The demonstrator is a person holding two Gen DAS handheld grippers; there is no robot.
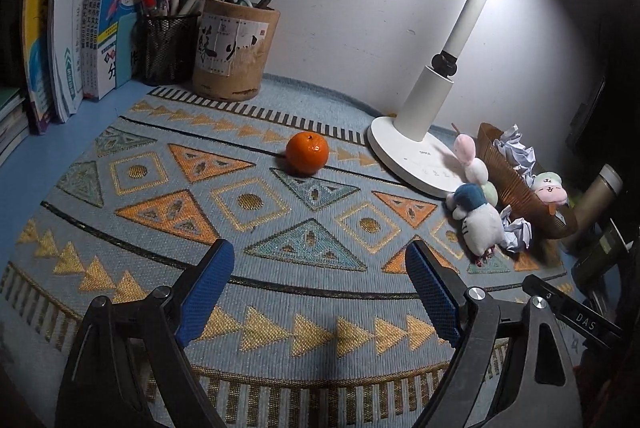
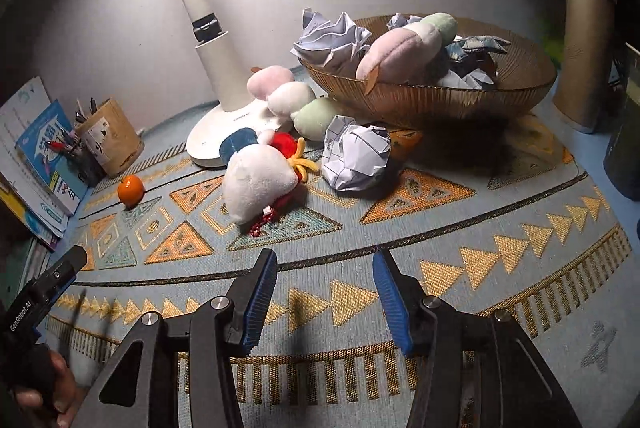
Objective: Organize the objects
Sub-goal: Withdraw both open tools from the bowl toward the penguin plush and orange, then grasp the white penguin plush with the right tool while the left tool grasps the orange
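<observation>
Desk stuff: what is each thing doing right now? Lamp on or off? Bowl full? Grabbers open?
Lamp: on.
Bowl: holds crumpled paper and a plush.
Orange: alone on the mat.
Paper ball: on the mat, outside the bowl.
White plush: lying beside the lamp base.
Left gripper: open, empty.
Right gripper: open, empty.

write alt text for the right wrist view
An open, empty claw points over a patterned woven mat at a white plush toy and a crumpled paper ball, before a brown ribbed bowl of plush and paper.
</observation>
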